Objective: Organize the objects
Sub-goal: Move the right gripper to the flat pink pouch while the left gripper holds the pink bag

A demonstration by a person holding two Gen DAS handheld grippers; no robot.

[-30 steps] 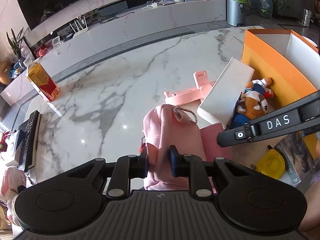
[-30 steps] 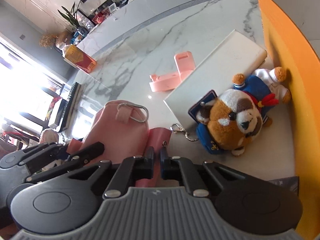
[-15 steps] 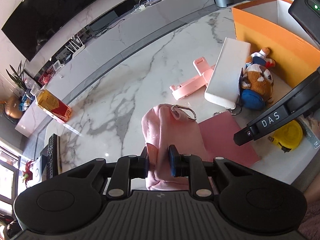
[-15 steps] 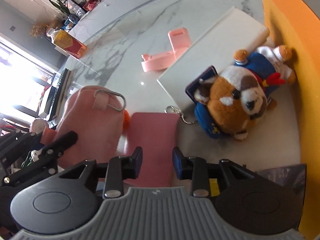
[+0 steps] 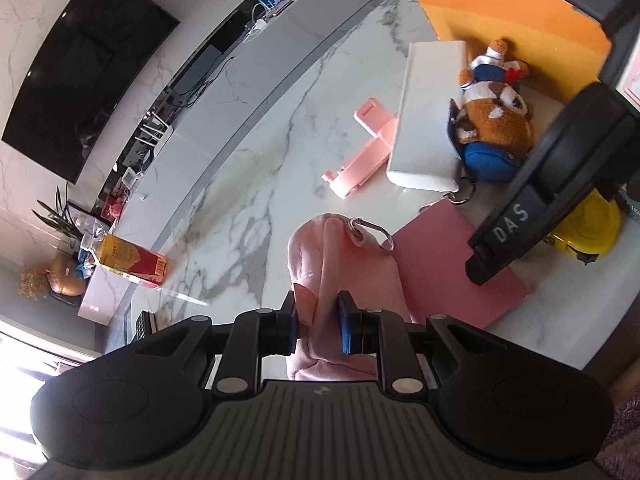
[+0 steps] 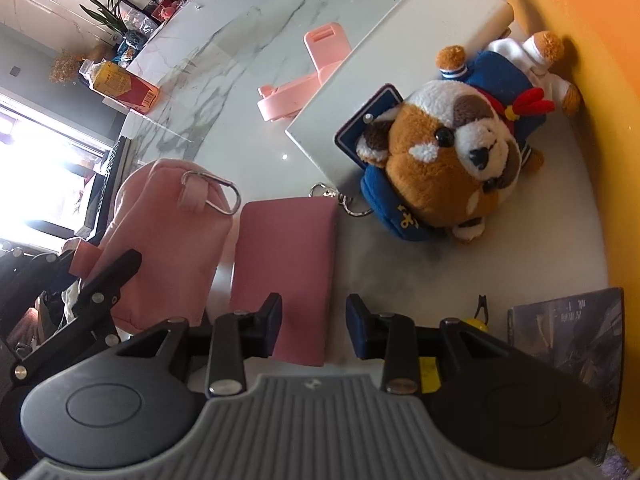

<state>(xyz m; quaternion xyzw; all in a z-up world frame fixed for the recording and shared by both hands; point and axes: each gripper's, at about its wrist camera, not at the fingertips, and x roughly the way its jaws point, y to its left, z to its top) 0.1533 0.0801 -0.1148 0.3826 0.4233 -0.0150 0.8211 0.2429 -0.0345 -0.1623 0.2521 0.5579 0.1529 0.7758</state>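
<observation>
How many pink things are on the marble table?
3: a soft pink pouch pinched in the left tool, a flat pink case beside it, and a pink stand partly under the white box.

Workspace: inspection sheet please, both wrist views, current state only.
Surface: marble table, glossy.
Job's things: pink pouch, flat pink case, plush dog, white box, pink stand, orange box.
Clutter: yellow tape measure and dark book at the near edge.
Grippers: left hand-held gripper shut on pink pouch; right hand-held gripper open over the flat pink case, pads apart from it.
Cables: wires on the far counter.
Surroundings: television, plant.
</observation>
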